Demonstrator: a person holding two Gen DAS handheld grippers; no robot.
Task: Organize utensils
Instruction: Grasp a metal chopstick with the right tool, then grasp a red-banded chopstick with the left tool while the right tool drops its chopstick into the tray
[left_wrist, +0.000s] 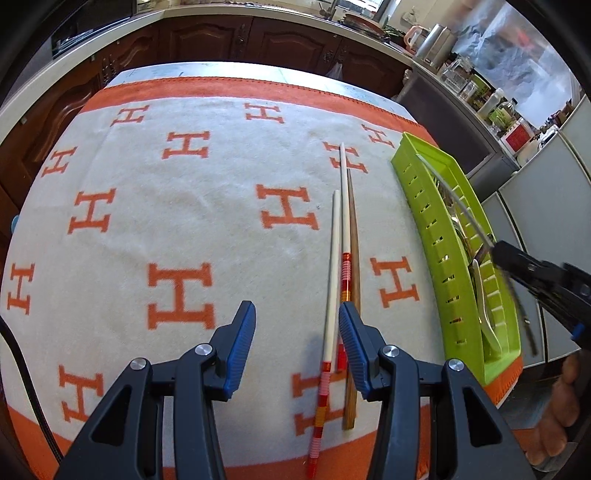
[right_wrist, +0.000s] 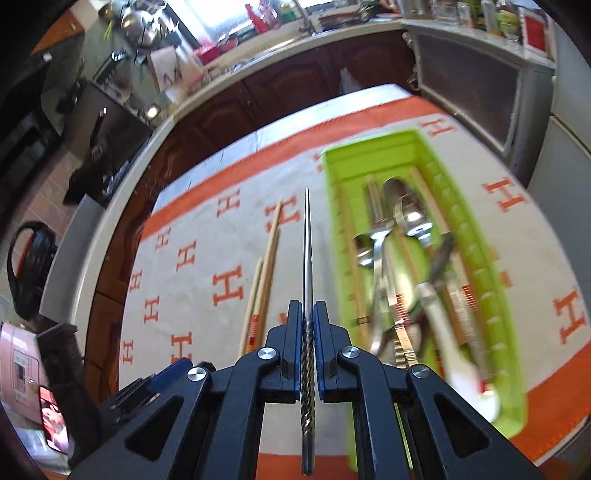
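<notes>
One metal chopstick (right_wrist: 307, 258) is clamped in the right gripper (right_wrist: 307, 314), whose jaws are closed on its twisted handle section, leaving the smooth tapered half free ahead of the pads. Its long axis runs straight along the gripper's own line, tip pointing away and downward toward the far side of the cloth (right_wrist: 207, 258), and it hangs in the air just left of the green tray (right_wrist: 332, 206), not over it. In the left wrist view the same stick is a thin blurred streak above the tray's near wall.

Three chopsticks lie on the cloth, roughly parallel with the tray and close together: two pale ones (left_wrist: 334, 258) with red-banded ends and a brown wooden one (left_wrist: 354, 258). The left gripper (left_wrist: 297, 347) hovers low over their thick ends with its jaws half apart and nothing between the pads.

The likely trouble is the pinch on a thin, slick rod: it could pivot or slide out as it swings. The tray already holds spoons (right_wrist: 410, 210), a fork and other pieces, so a steep drop could wedge the tip against them or leave the stick propped over the rim.
</notes>
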